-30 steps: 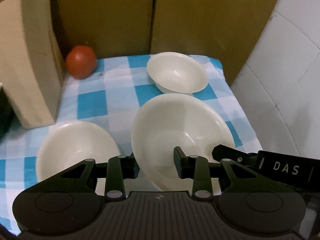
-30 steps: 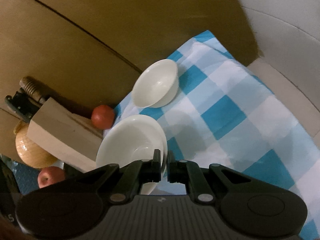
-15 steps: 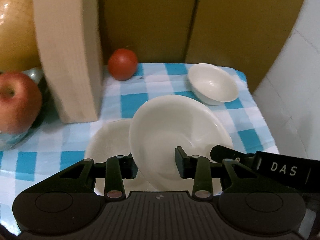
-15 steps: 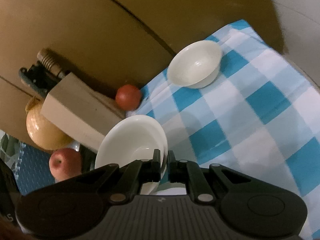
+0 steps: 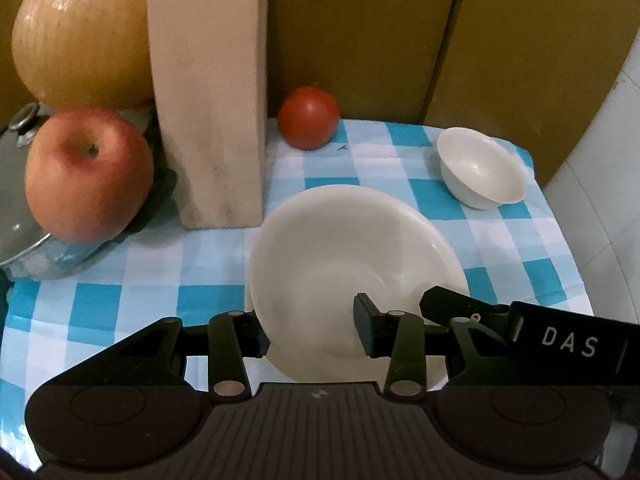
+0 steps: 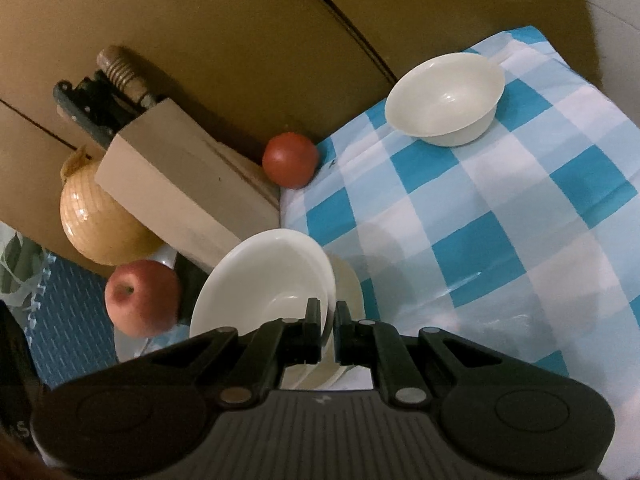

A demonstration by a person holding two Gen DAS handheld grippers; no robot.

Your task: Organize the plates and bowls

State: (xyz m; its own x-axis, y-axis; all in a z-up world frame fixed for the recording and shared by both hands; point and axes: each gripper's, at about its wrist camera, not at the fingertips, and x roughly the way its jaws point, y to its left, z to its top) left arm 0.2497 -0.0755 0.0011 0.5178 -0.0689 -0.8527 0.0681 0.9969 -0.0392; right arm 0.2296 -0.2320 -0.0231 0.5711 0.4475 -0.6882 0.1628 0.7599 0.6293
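Note:
A cream plate (image 5: pixel 344 256) hangs tilted over the blue-checked cloth (image 5: pixel 400 192). My right gripper (image 6: pixel 328 332) is shut on its rim, and in the left wrist view it reaches in from the right (image 5: pixel 434 298). My left gripper (image 5: pixel 310 332) straddles the plate's near-left rim; its jaws are opening and its pads stand off the plate. A second cream plate (image 6: pixel 350 284) lies on the cloth just under the held one, mostly hidden by it. A small cream bowl (image 5: pixel 480 168) (image 6: pixel 444 96) sits at the cloth's far right corner.
A wooden knife block (image 5: pixel 208 100) stands just left of the plates, with a tomato (image 5: pixel 308 122) behind them by the brown wall. An apple (image 5: pixel 88 172) rests on a pot lid (image 5: pixel 16 184) at the left, before a yellow gourd (image 5: pixel 80 40). White tiles border the right.
Both grippers carried the tilted plate leftward until it covers the second plate. The knife block, apple and gourd came into view. The left jaws stand slightly wider.

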